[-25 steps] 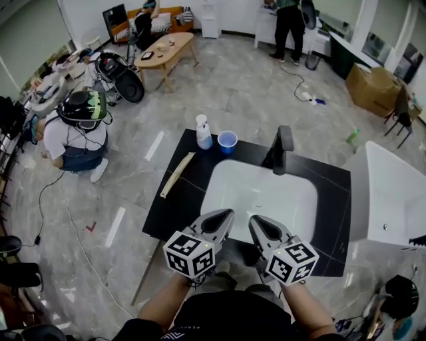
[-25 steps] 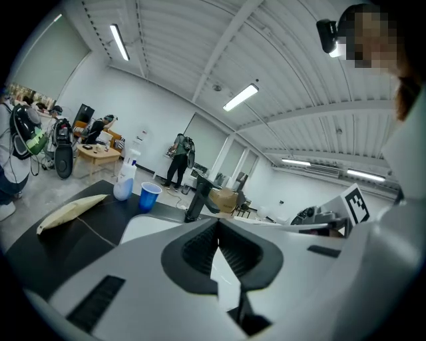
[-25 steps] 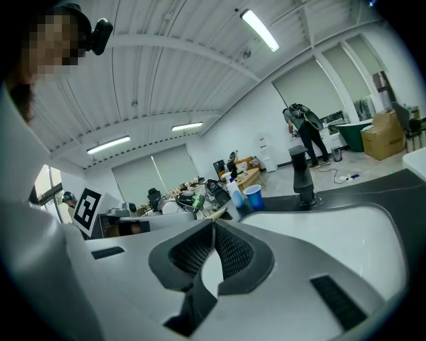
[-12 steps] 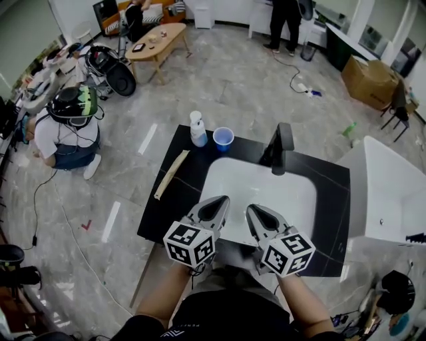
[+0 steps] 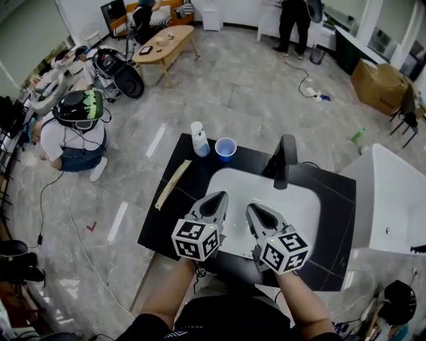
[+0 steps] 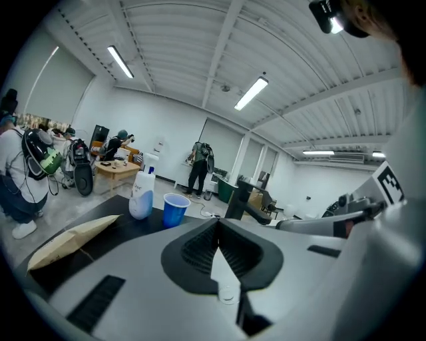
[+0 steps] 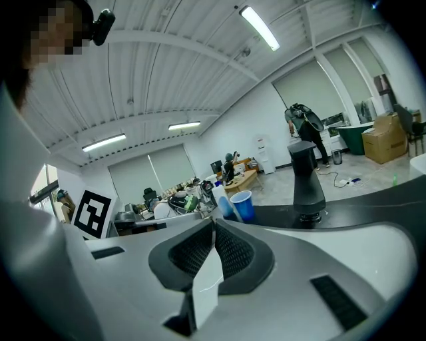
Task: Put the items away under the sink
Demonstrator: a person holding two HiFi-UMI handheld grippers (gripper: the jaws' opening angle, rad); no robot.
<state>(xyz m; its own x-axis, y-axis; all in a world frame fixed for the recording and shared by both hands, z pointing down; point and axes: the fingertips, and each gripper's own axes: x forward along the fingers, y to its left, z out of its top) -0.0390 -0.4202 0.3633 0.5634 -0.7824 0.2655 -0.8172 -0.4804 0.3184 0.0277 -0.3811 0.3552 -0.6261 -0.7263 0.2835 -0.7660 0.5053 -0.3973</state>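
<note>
On the black countertop [image 5: 174, 214] stand a white pump bottle [image 5: 200, 140] and a blue cup [image 5: 226, 148] at the far left corner. A flat tan paper bag [image 5: 172, 184] lies along the left edge. The white sink basin [image 5: 296, 203] has a black faucet [image 5: 283, 160] behind it. My left gripper [image 5: 218, 197] and right gripper [image 5: 253, 210] hover side by side over the basin's near edge, both shut and holding nothing. The left gripper view shows the bottle [image 6: 142, 196], cup [image 6: 175, 210] and bag [image 6: 70, 236] ahead of its shut jaws.
A person in a helmet [image 5: 76, 130] crouches on the floor to the left. A white tub [image 5: 393, 200] stands to the right of the counter. Further back are a wooden table [image 5: 163, 50], a cardboard box [image 5: 379, 80] and a standing person [image 5: 293, 20].
Both grippers stay shut and side by side at the basin's near edge. Only the head view has swayed a little; nothing on the counter has moved.
</note>
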